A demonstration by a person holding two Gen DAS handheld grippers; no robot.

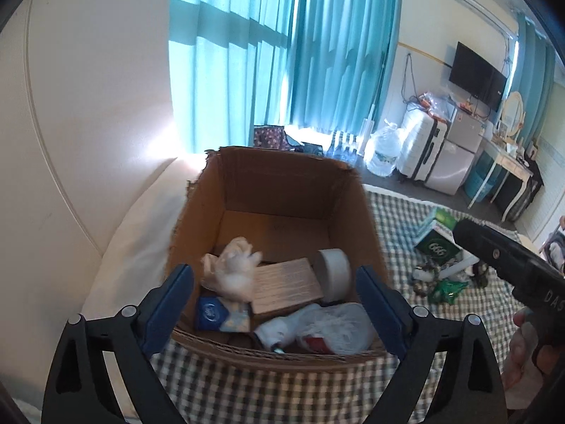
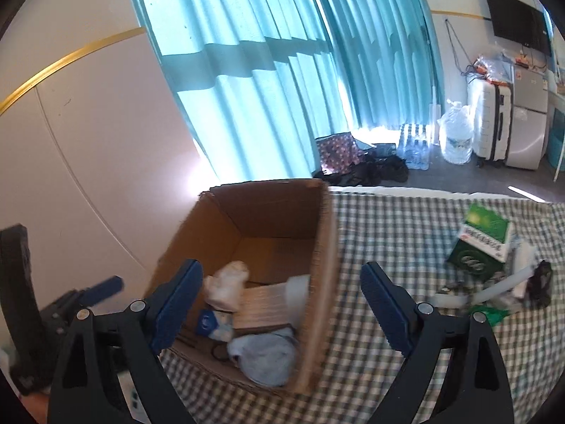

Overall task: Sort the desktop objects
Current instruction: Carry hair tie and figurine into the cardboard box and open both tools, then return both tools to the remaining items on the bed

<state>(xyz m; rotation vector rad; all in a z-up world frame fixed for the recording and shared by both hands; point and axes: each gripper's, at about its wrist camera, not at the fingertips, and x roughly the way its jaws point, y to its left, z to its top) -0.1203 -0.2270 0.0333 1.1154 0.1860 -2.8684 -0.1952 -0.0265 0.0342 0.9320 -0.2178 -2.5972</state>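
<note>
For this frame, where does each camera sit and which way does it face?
Left wrist: on the left claw, looking down into the cardboard box; its open blue fingers and the other claw's black body show at right.
Right wrist: on the right claw, open, astride the box's right wall; the left claw shows at far left.
Shared: the box, the checked cloth, the green carton, the curtains.

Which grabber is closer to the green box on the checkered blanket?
Probably the right. The right gripper is open, straddling the cardboard box's right wall, with the green box off to its right. The left gripper, also open, hangs over the cardboard box, farther away.
</note>
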